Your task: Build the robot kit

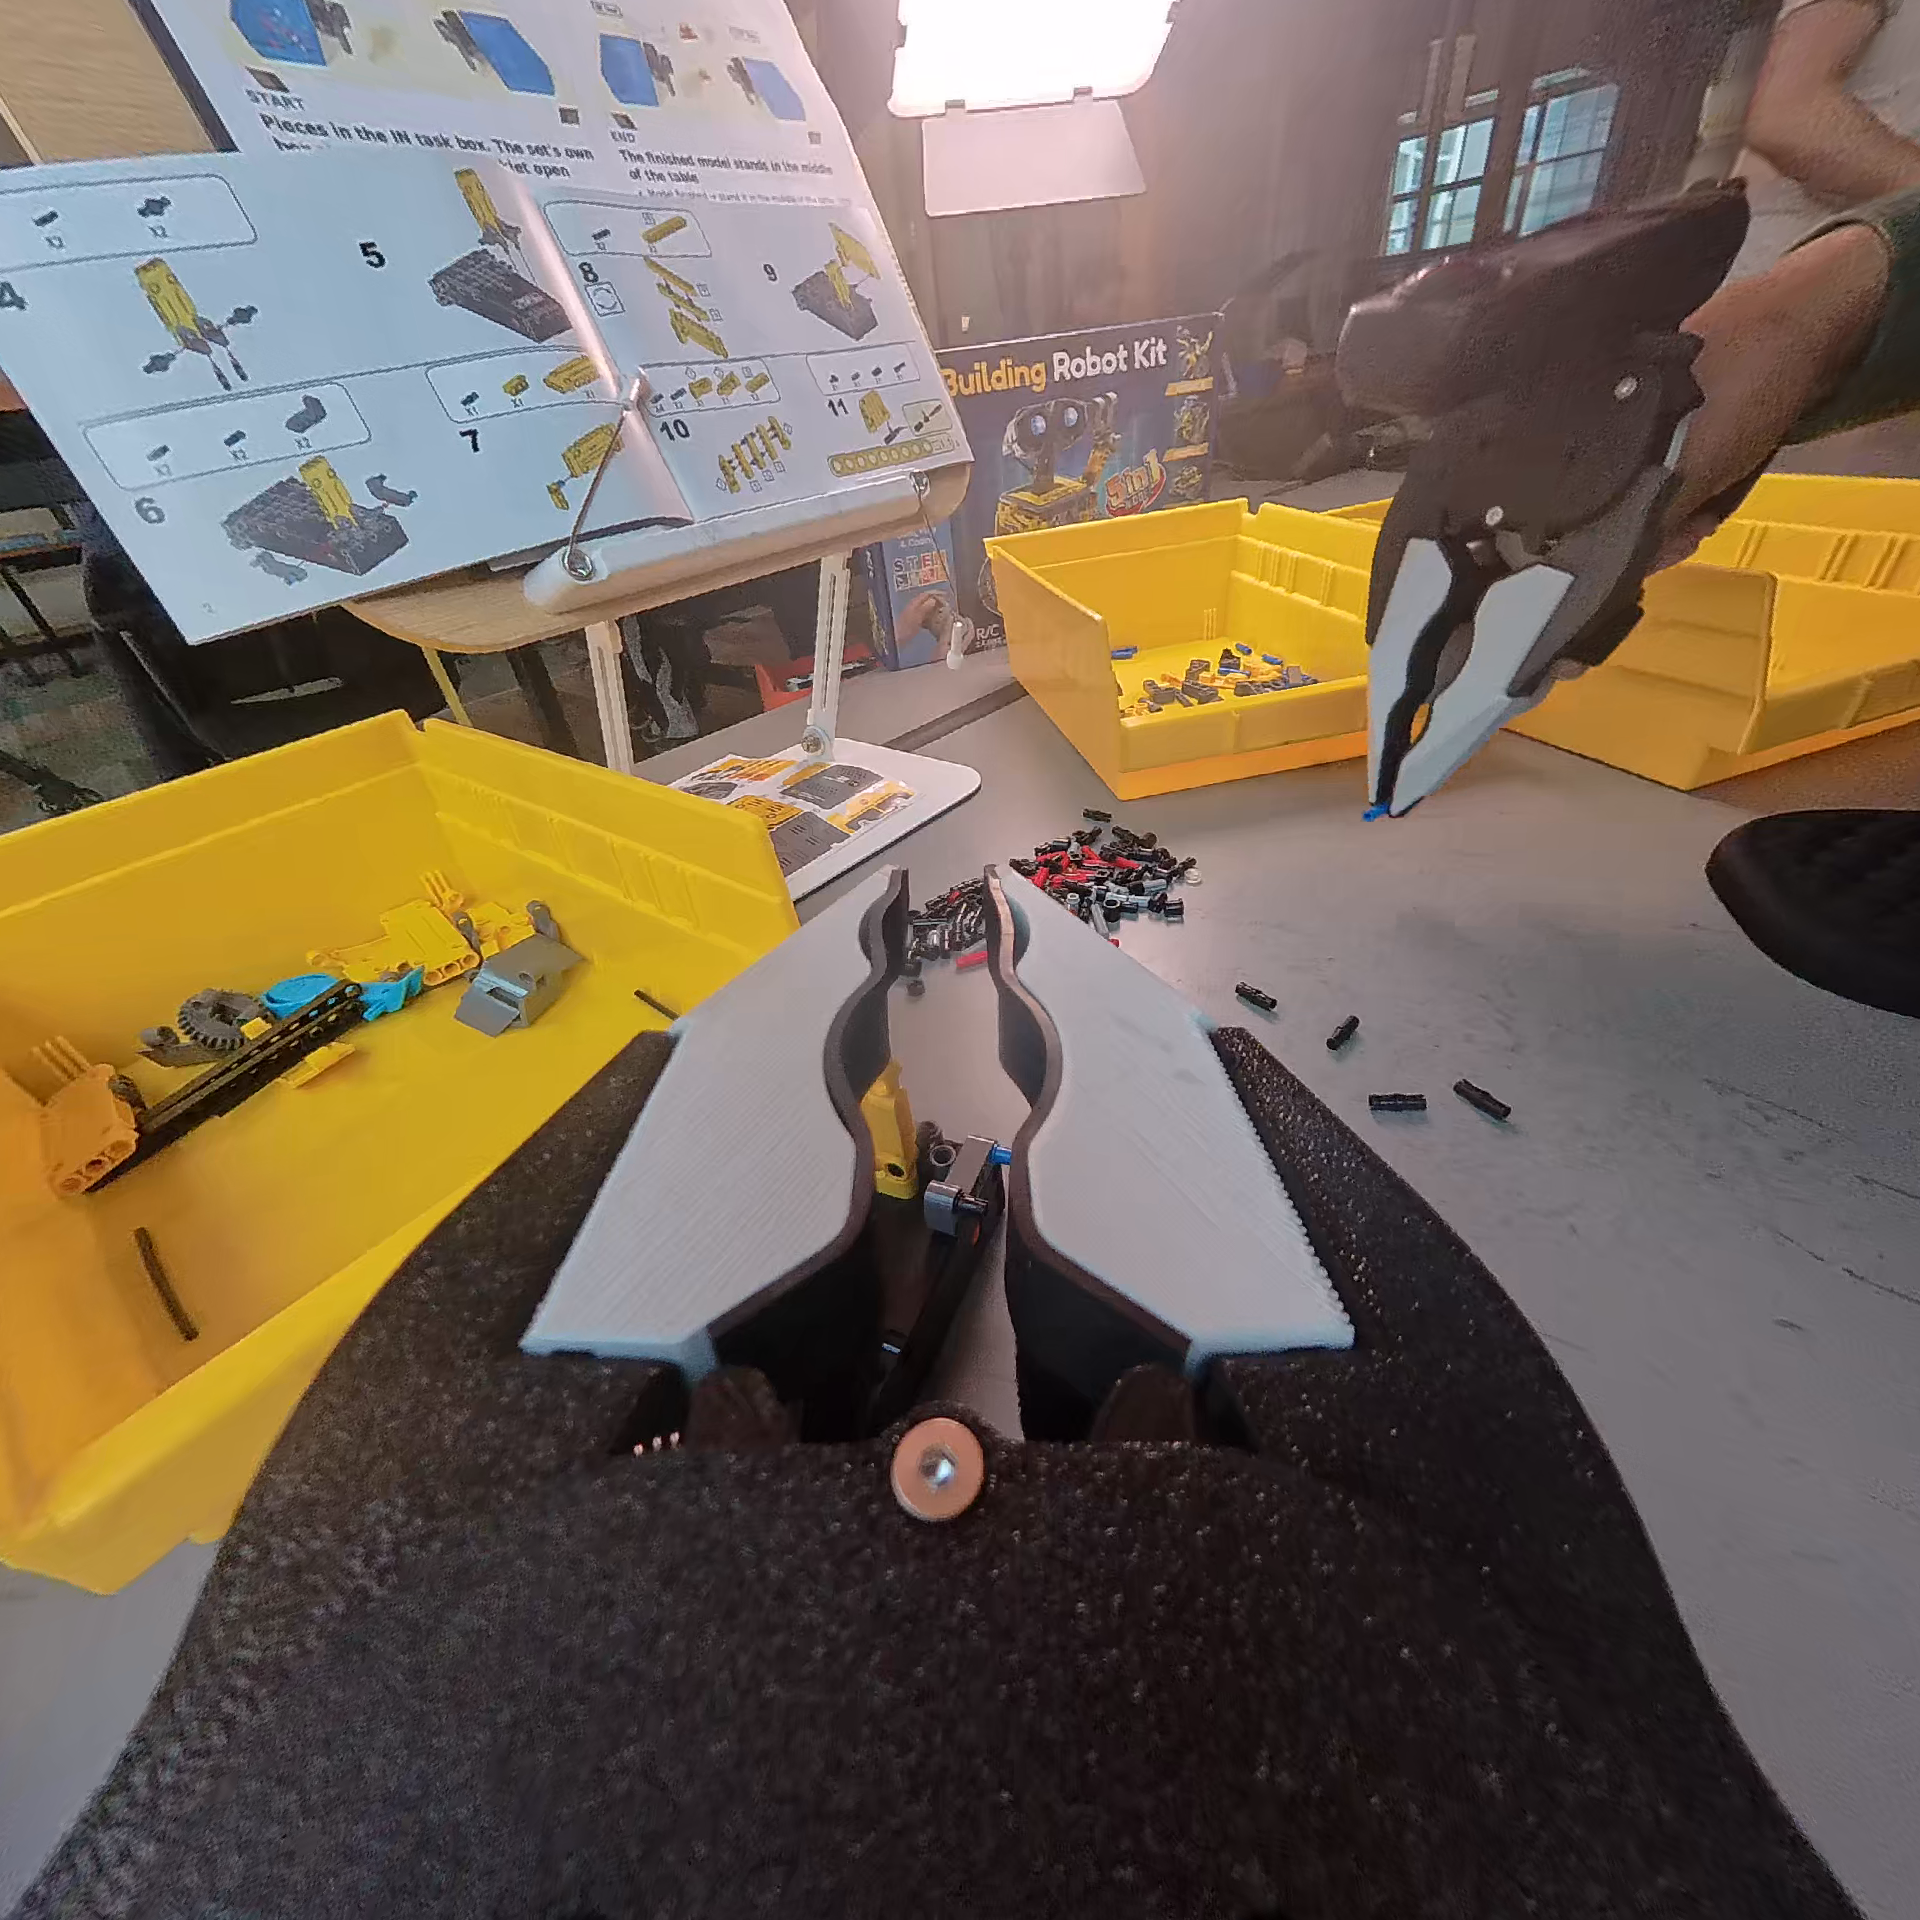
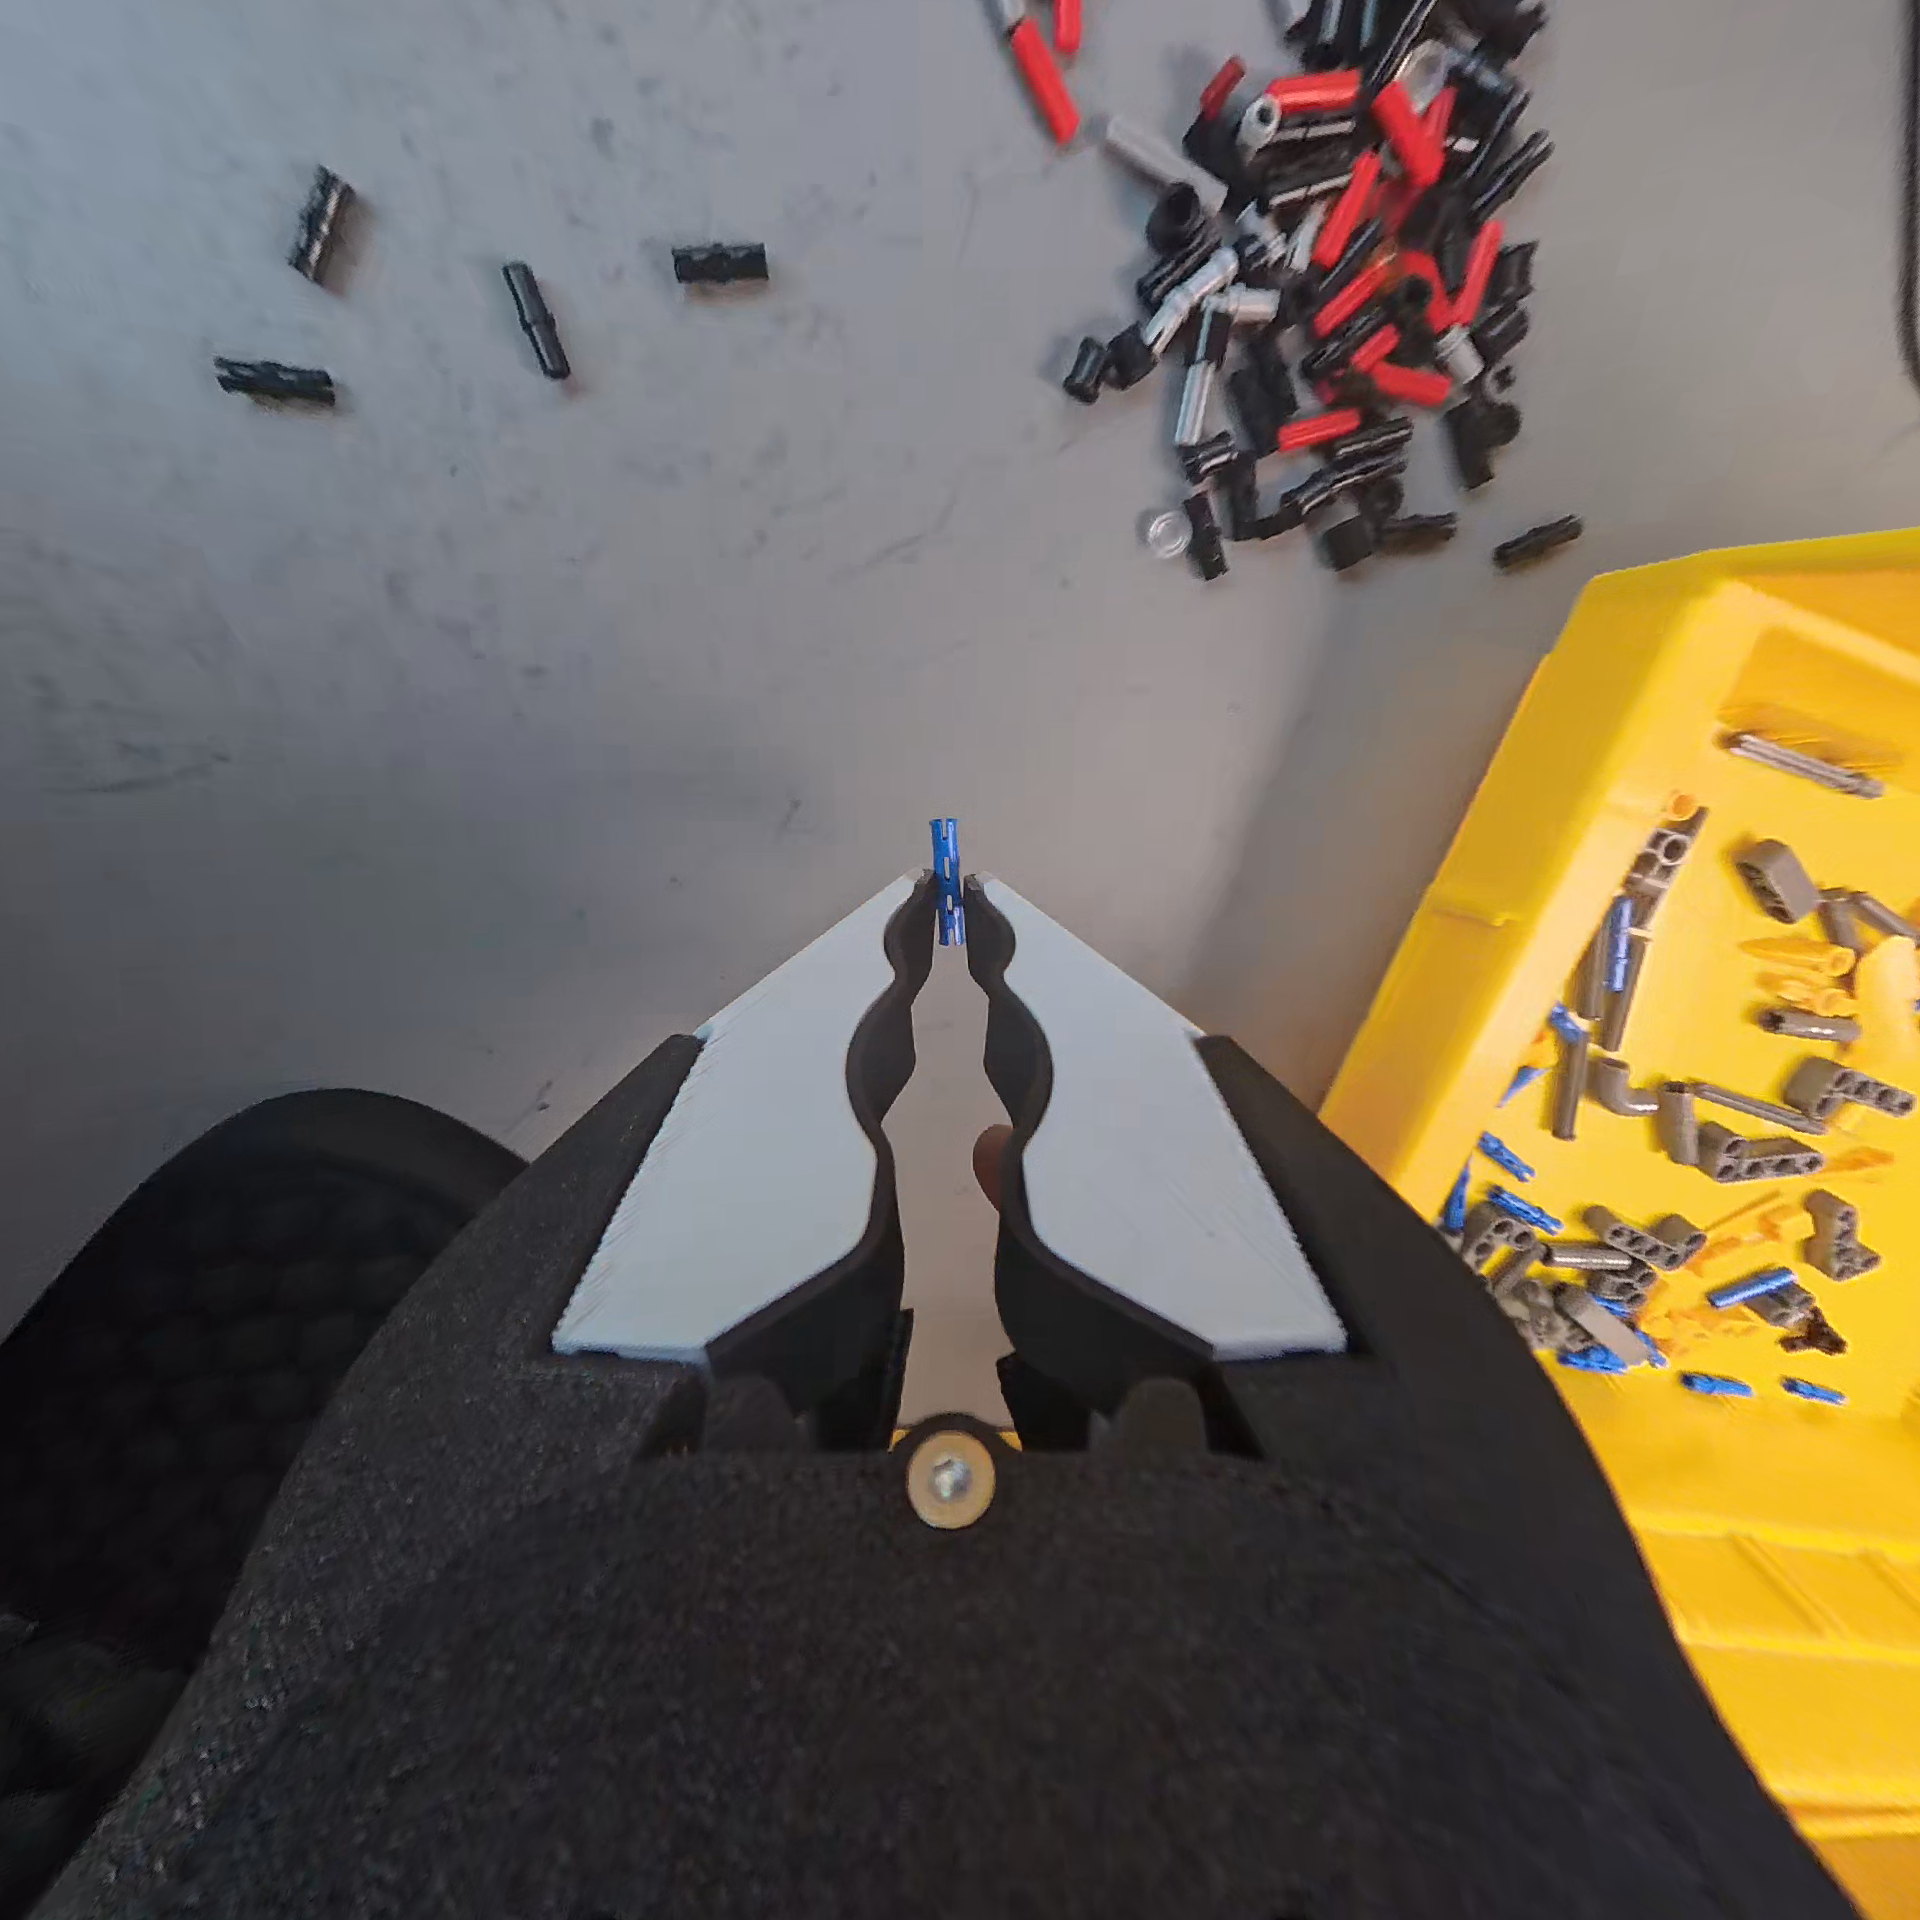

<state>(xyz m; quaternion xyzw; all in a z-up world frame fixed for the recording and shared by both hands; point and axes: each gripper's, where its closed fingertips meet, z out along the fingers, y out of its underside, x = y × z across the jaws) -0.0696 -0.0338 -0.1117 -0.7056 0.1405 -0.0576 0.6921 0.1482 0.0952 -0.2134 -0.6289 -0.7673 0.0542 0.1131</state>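
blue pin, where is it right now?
Pinched upright in the tips of the right tongs: the blue pin sits centre in the right wrist view, above bare grey table, left of the yellow bin.

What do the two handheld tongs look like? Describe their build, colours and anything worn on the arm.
Both tongs, left and right, share one build: a rough black, grainy body, two pale grey ribbed fingers tapering to points, wavy black inner pads, and a round metal washer with a screw at the pivot. No cables show. The arm holding the right tongs has a dark green sleeve cuff.
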